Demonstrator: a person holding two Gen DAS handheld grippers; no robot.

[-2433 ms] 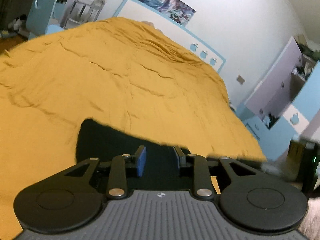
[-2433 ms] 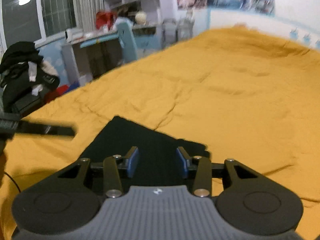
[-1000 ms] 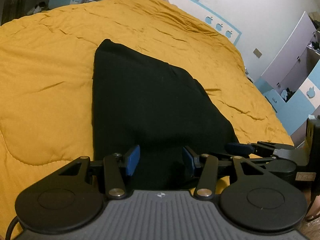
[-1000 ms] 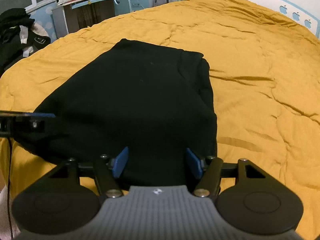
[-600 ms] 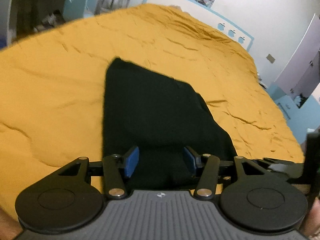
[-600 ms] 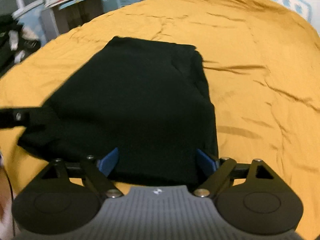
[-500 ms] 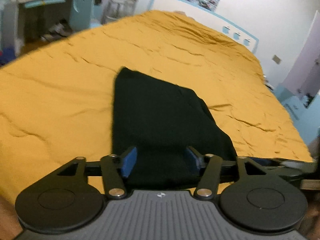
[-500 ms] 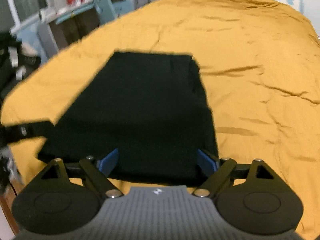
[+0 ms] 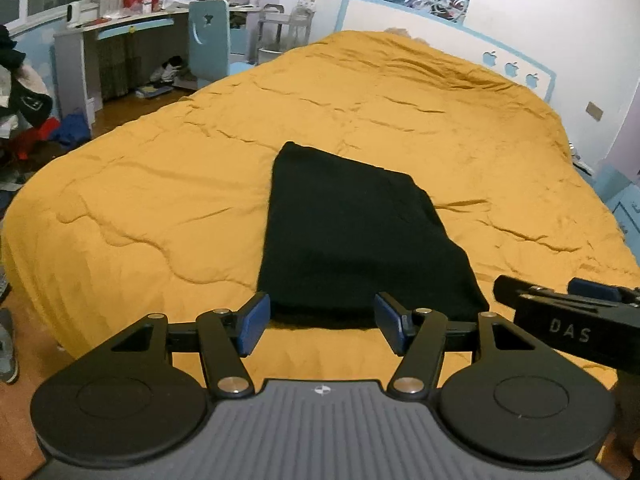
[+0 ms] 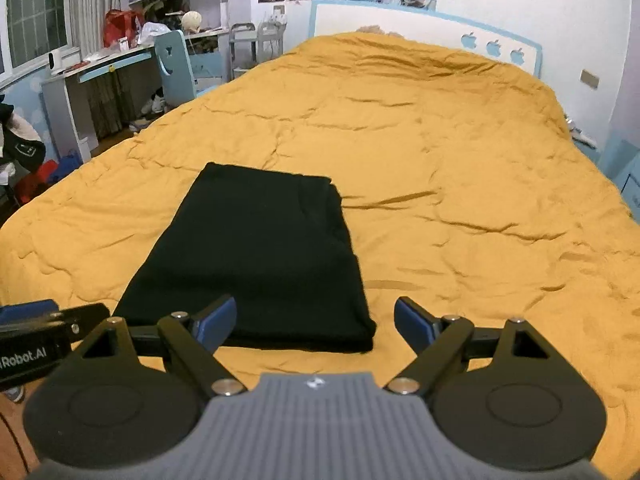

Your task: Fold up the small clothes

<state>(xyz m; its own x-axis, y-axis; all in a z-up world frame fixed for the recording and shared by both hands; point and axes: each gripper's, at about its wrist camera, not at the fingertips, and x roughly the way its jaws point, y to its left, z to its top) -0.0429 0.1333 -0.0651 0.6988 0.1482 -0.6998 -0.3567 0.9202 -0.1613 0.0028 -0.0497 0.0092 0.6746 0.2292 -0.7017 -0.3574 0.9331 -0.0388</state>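
Black garment (image 9: 360, 236) laid flat on orange quilt (image 9: 168, 184), near foot edge of bed; folded into tapered rectangle, narrower at far end. Fabric plain, dark, matte; surface smooth, no print seen. Doubled layer visible along right side in right wrist view (image 10: 264, 248), with lengthwise seam or fold line near that edge. Near hem straight, slightly thick.

Left gripper (image 9: 322, 322) held spread wide, nothing between pads, just short of near hem. Right gripper (image 10: 314, 322) likewise spread, empty, near garment's right corner.
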